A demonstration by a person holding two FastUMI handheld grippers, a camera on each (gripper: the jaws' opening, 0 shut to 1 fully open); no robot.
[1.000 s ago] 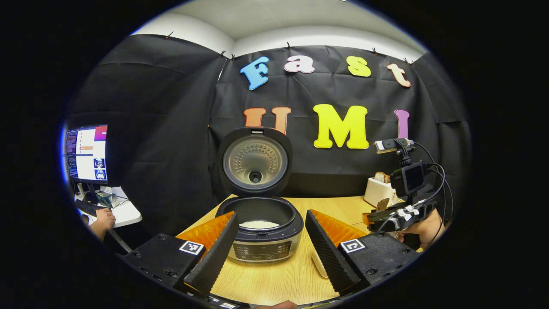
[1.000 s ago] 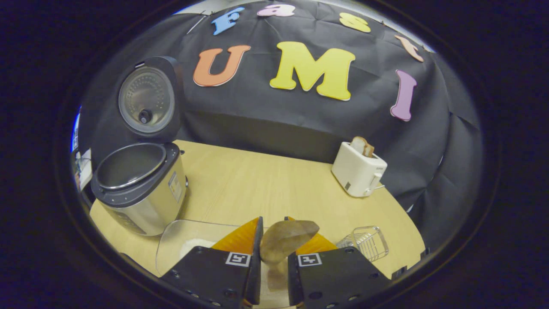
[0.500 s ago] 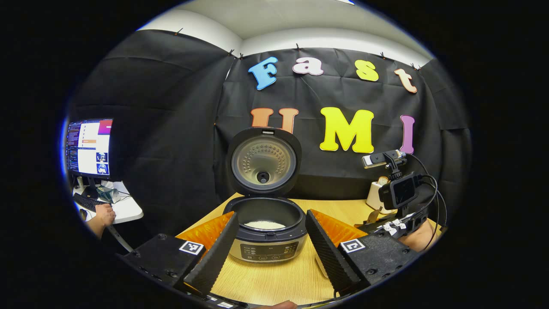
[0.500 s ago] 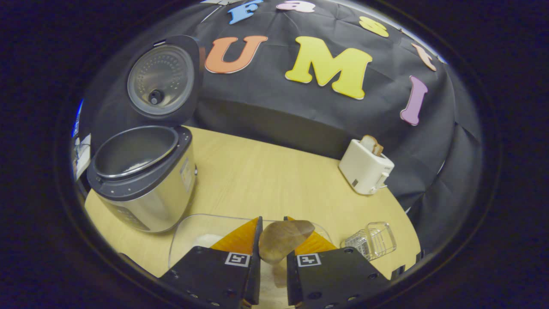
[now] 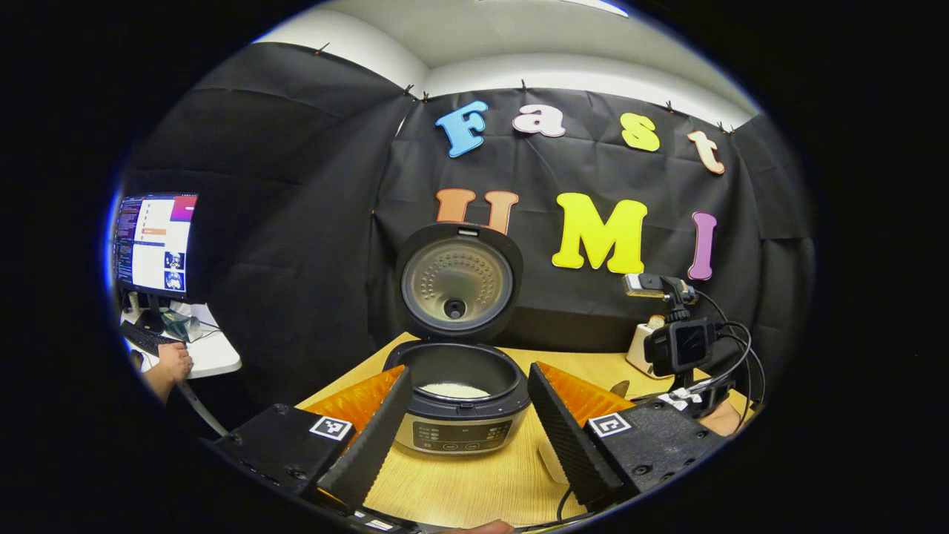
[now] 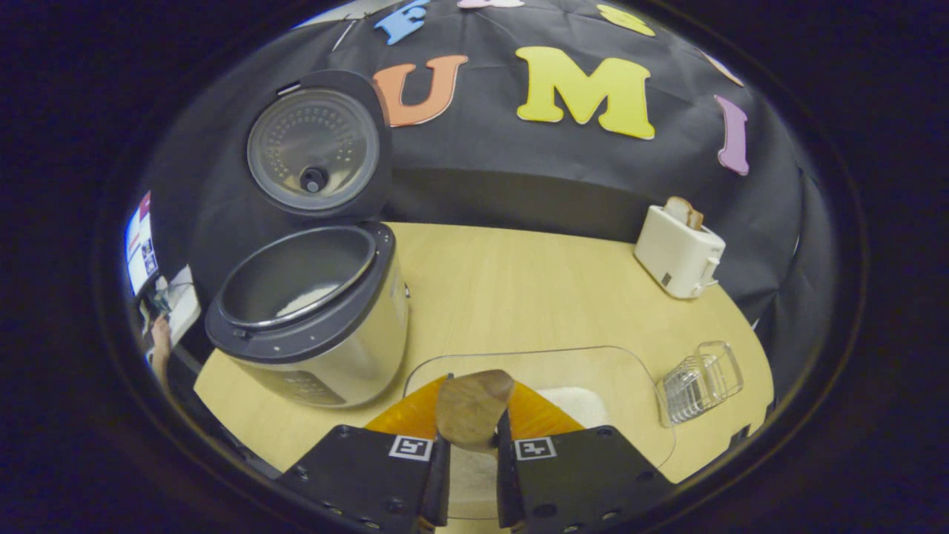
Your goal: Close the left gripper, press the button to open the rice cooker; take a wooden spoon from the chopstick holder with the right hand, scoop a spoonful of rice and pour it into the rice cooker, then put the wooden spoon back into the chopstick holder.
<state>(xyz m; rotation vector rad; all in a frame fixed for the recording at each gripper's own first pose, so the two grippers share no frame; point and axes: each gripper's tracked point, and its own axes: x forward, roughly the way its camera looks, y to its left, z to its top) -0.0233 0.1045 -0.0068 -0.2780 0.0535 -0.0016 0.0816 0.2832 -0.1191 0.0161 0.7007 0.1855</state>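
Nearest in the right gripper view, the right gripper (image 6: 471,437) has its jaws clenched on the spoon (image 6: 473,406), whose bowl sticks up between the fingers and looks bare of rice. Just under and beyond it lies a clear tub (image 6: 593,371) with a low heap of white rice (image 6: 567,404) inside. Beside the tub's far end a small wire holder (image 6: 700,380) lies on the table (image 6: 504,282); what it holds I cannot tell. In the left gripper view the left gripper (image 5: 468,423) hangs released, fingers wide apart, framing the cooker (image 5: 460,400) — its lid (image 5: 458,280) stands upright and open, and a thin layer of rice (image 5: 454,389) covers the bottom of the pot. Farther back by the wall sits a white toaster (image 6: 678,248) with a slice of bread (image 6: 686,211) poking out of its slot. Off the table's left edge, a monitor (image 5: 152,245) glows on a desk.
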